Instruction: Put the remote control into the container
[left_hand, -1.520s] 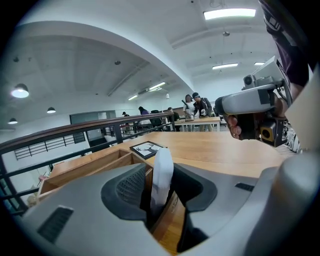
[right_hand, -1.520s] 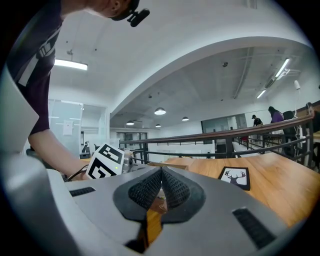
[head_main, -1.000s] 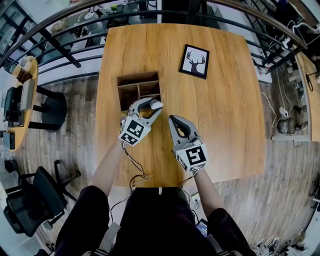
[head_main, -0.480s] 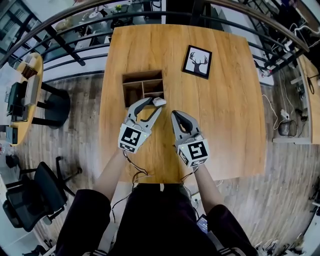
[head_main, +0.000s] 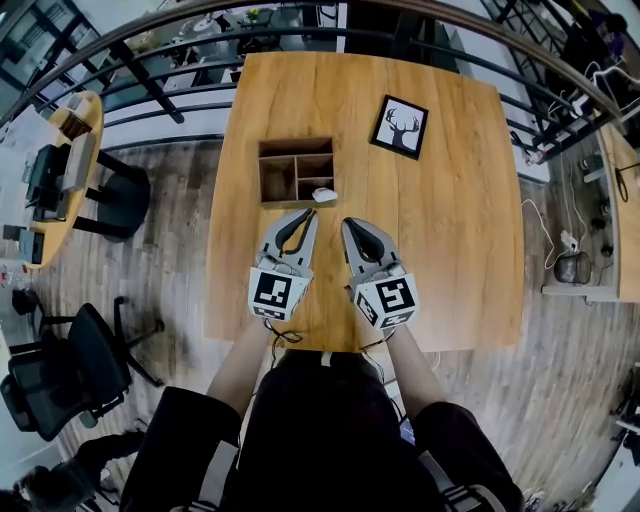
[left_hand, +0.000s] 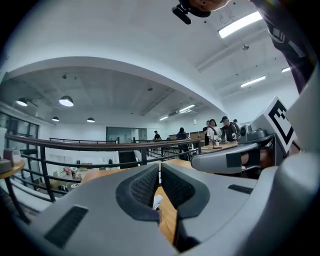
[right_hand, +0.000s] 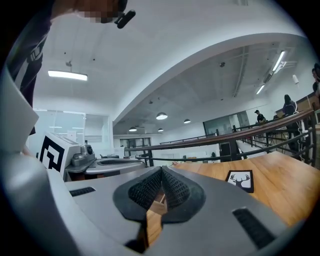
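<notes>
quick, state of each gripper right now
Left hand-held gripper: jaws have just been closing, now all but together, nothing between them.
Right hand-held gripper: shut, empty.

Wooden table (head_main: 450, 220) on plank floor (head_main: 170, 250) beside black railing (head_main: 150, 95), office chairs (head_main: 60, 380) at left.

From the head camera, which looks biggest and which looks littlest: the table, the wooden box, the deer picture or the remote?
Largest to smallest:
1. wooden table
2. divided wooden box
3. deer picture, only a little smaller than the box
4. white remote control, smallest; only a small white bit shows
</notes>
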